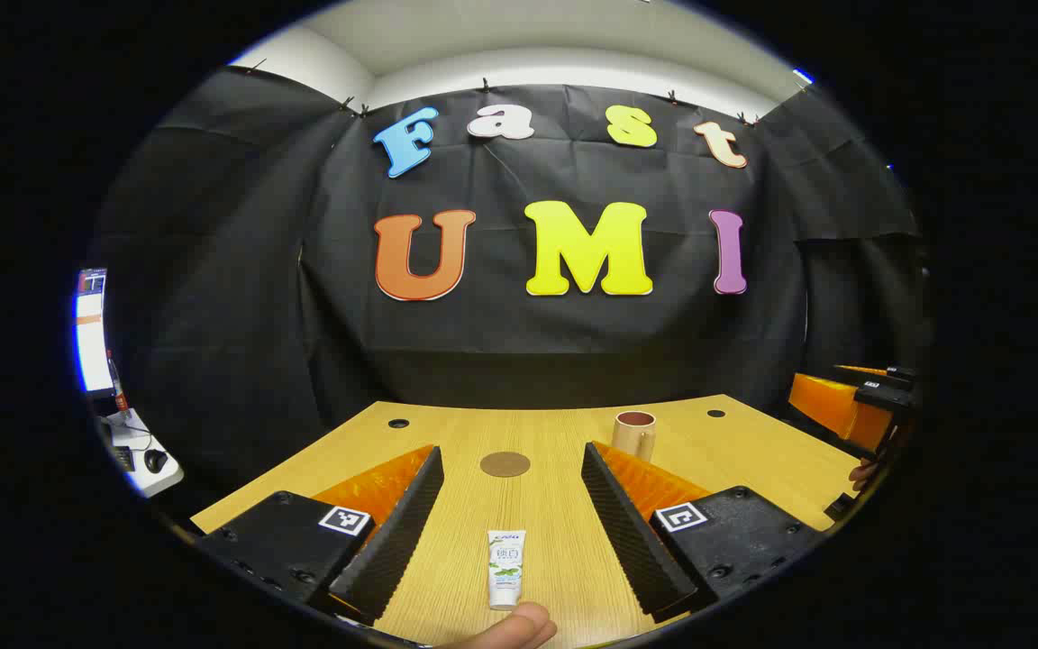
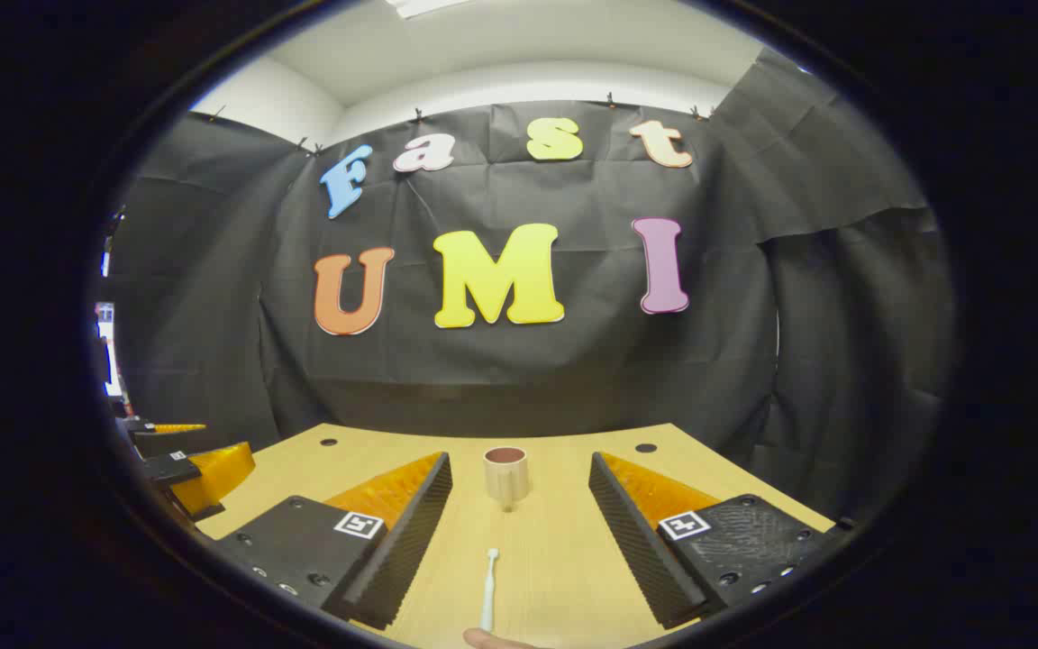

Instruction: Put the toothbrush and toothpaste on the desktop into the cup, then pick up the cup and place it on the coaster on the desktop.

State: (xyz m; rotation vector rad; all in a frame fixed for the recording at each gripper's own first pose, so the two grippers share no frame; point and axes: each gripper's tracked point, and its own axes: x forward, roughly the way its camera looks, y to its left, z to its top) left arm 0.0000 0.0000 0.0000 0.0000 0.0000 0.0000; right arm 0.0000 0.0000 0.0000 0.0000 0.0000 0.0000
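Both grippers wide; toothpaste [image 1: 506, 568] btwn left fingers [image 1: 393, 532].

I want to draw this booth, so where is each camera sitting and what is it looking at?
Left gripper view: rides the left gripper, faces the wall across the desk; toothpaste and coaster ahead, a fingertip below.
Right gripper view: rides the right gripper, same direction; toothbrush ahead.
Both views share the cup.
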